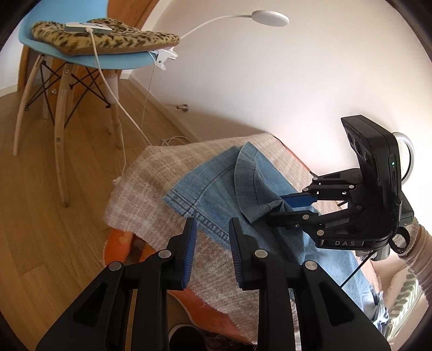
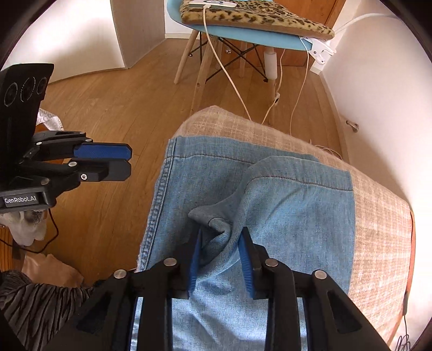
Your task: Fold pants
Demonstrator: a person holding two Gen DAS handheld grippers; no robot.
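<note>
- The pants [image 2: 270, 205], in light blue denim, are lying spread over a beige checked blanket [image 2: 378, 224] that is covering a raised surface; I cannot tell what is lying under the blanket
- Their stitched hem end is pointing toward the far edge of the blanket, with the wooden floor [image 2: 113, 113] showing beyond it
- One layer of the denim is lifting off the flat layer below and bunching into a folded peak in the middle of the cloth
- The right claw [image 2: 222, 259] is pointing steeply down and pinching that bunched fold; its blue pads [image 2: 195, 264] are pressing on the denim from both sides
- From the left wrist view the same right claw [image 1: 280, 209] is reaching in from the right and gripping the raised flap
- The left claw [image 1: 212, 253] is hovering above the near edge of the pants with its jaws standing narrowly apart and nothing between them
- In the right wrist view the left claw [image 2: 127, 162] is hanging out over the floor, beside the blanket and apart from the cloth
- A blue chair [image 1: 121, 60] carrying a leopard-print cushion [image 1: 108, 35] is standing on the floor beyond, with a white clip lamp [image 1: 270, 17] clamped to its seat edge
</note>
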